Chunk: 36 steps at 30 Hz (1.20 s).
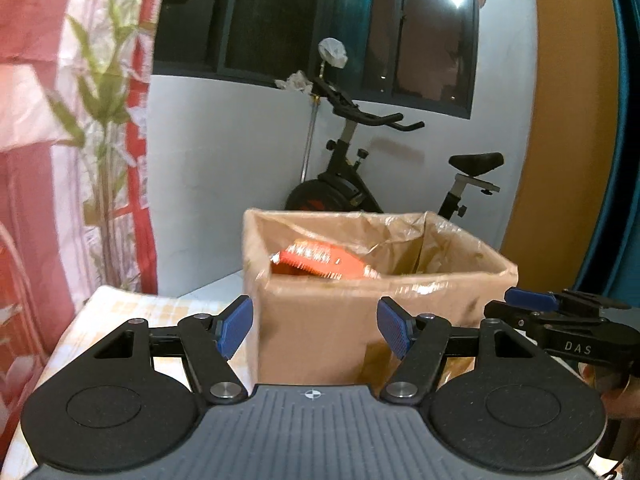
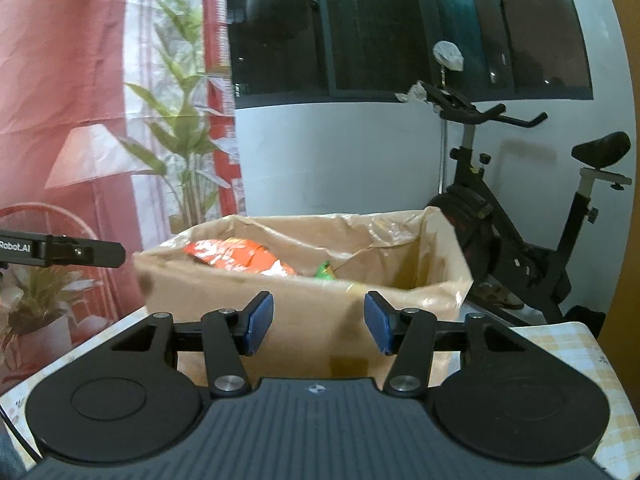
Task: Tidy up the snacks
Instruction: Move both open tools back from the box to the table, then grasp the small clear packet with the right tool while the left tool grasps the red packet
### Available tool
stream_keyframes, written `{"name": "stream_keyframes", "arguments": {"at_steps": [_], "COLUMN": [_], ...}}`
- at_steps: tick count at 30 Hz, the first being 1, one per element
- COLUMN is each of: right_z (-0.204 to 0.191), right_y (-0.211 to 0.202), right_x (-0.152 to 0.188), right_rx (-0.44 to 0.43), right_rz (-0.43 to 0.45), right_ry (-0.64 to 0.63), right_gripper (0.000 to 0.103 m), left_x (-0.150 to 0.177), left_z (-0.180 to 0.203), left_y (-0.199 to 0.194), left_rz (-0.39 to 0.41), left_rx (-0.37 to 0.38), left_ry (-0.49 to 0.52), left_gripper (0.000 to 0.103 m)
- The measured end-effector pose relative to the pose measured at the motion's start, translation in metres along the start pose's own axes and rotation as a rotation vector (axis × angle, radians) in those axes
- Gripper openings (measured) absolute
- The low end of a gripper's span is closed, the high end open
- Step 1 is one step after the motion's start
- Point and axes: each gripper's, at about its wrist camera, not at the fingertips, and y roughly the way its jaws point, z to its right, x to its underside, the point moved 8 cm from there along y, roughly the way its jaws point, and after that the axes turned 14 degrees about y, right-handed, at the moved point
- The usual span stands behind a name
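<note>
Left wrist view: left gripper [image 1: 316, 330] empty, blue pads apart, aimed at the near wall of a cardboard box [image 1: 320, 328] lined with clear plastic. One orange snack packet [image 1: 320, 262] lies inside, toward the left. Right gripper [image 1: 532, 300] shows at right edge; its spread unreadable here. Exercise bike [image 1: 360, 184] behind.

Right wrist view: right gripper [image 2: 319, 324] also empty, pads apart, nothing between. Box holds one orange packet plus one small green packet [image 2: 325, 270] beside it. Count: two snacks, one box.

Judgement: between placements; next move calls for fetching another snack, none visible outside the box.
</note>
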Motion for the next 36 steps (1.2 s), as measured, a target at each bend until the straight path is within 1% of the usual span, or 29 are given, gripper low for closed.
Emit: {"name": "stream_keyframes", "arguments": {"at_steps": [2, 6, 10, 12, 14, 17, 22, 25, 28, 30, 33, 34, 36], "right_z": [-0.002, -0.003, -0.006, -0.005, -0.002, 0.003, 0.007, 0.003, -0.003, -0.002, 0.002, 0.004, 0.007], "right_y": [-0.004, -0.005, -0.005, -0.002, 0.002, 0.008, 0.020, 0.027, 0.032, 0.034, 0.032, 0.031, 0.030], "right_x": [0.009, 0.027, 0.051, 0.065, 0.081, 0.105, 0.144, 0.166, 0.180, 0.188, 0.192, 0.192, 0.192], "right_rx": [-0.017, -0.037, -0.053, -0.058, -0.052, -0.047, -0.043, -0.063, -0.078, -0.072, -0.071, -0.064, -0.060], "right_rz": [-0.002, -0.032, -0.083, -0.116, -0.156, -0.221, -0.333, -0.395, -0.436, -0.461, -0.452, -0.444, -0.429], "right_ry": [-0.008, 0.000, -0.013, -0.012, -0.004, 0.013, -0.026, -0.058, -0.095, -0.106, -0.107, -0.108, -0.104], "right_gripper": [0.054, 0.054, 0.054, 0.054, 0.054, 0.054, 0.054, 0.050, 0.040, 0.038, 0.033, 0.024, 0.022], "left_x": [0.014, 0.043, 0.069, 0.082, 0.093, 0.107, 0.127, 0.134, 0.140, 0.144, 0.150, 0.152, 0.155], "left_z": [-0.002, -0.004, -0.004, -0.003, -0.003, -0.001, 0.003, 0.008, 0.015, 0.019, 0.023, 0.025, 0.029], "left_y": [-0.004, -0.002, 0.001, 0.001, 0.003, 0.006, 0.011, 0.013, 0.015, 0.017, 0.021, 0.022, 0.024], "left_rz": [-0.019, -0.067, -0.107, -0.124, -0.140, -0.167, -0.210, -0.229, -0.244, -0.254, -0.273, -0.280, -0.290], "left_rx": [-0.010, -0.005, -0.013, -0.009, -0.005, -0.003, 0.001, 0.011, 0.022, 0.033, 0.046, 0.050, 0.056], "left_ry": [-0.026, -0.091, -0.118, -0.124, -0.131, -0.145, -0.153, -0.152, -0.141, -0.138, -0.133, -0.131, -0.123], "left_gripper": [0.071, 0.070, 0.070, 0.068, 0.065, 0.064, 0.060, 0.059, 0.059, 0.059, 0.057, 0.057, 0.056]}}
